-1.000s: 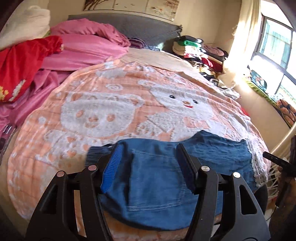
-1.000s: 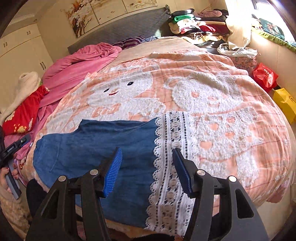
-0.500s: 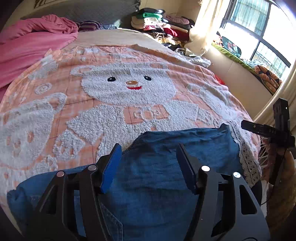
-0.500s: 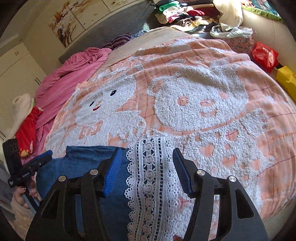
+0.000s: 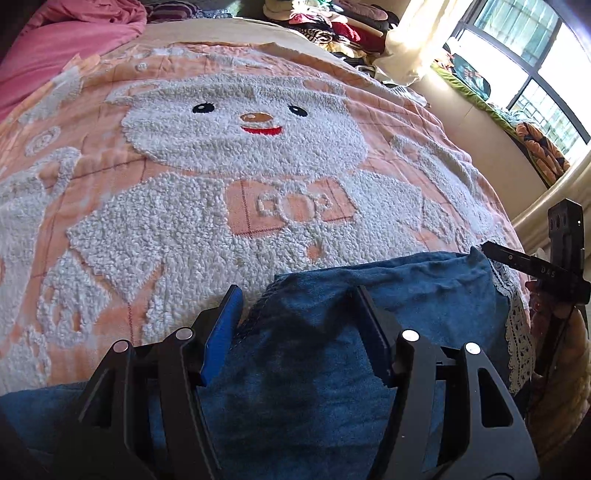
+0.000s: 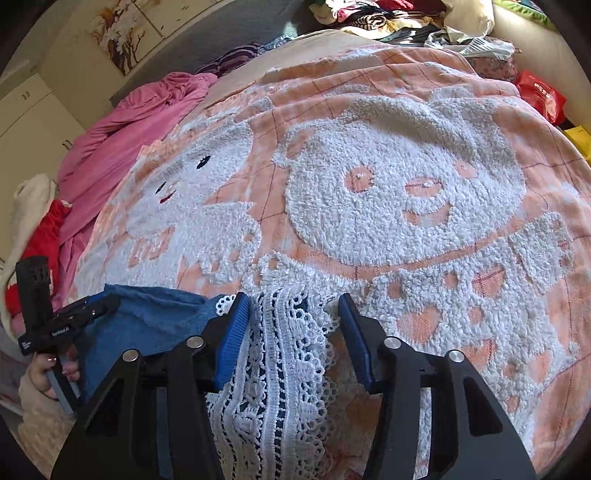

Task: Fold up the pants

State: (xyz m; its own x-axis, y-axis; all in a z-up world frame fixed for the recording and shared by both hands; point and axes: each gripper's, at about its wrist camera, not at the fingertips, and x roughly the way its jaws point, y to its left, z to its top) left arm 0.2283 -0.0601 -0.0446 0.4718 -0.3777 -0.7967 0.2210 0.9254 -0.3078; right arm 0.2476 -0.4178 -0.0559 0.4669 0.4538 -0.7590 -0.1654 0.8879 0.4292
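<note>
Blue denim pants with white lace hems lie flat across the near edge of the bed. My left gripper is open, low over the pants' far edge, its jaws straddling the denim edge. My right gripper is open, low over the far end of the lace hem, its jaws on either side of the lace. The right gripper also shows at the right edge of the left wrist view, and the left gripper at the left of the right wrist view.
The bed carries an orange blanket with white fleecy bears. Pink bedding is heaped at the far left. Piled clothes lie beyond the bed head. A window is at the right.
Both grippers have moved forward and down toward the pants' far edge. The left now sits over the denim edge, the right over the lace end. Both stay open.
</note>
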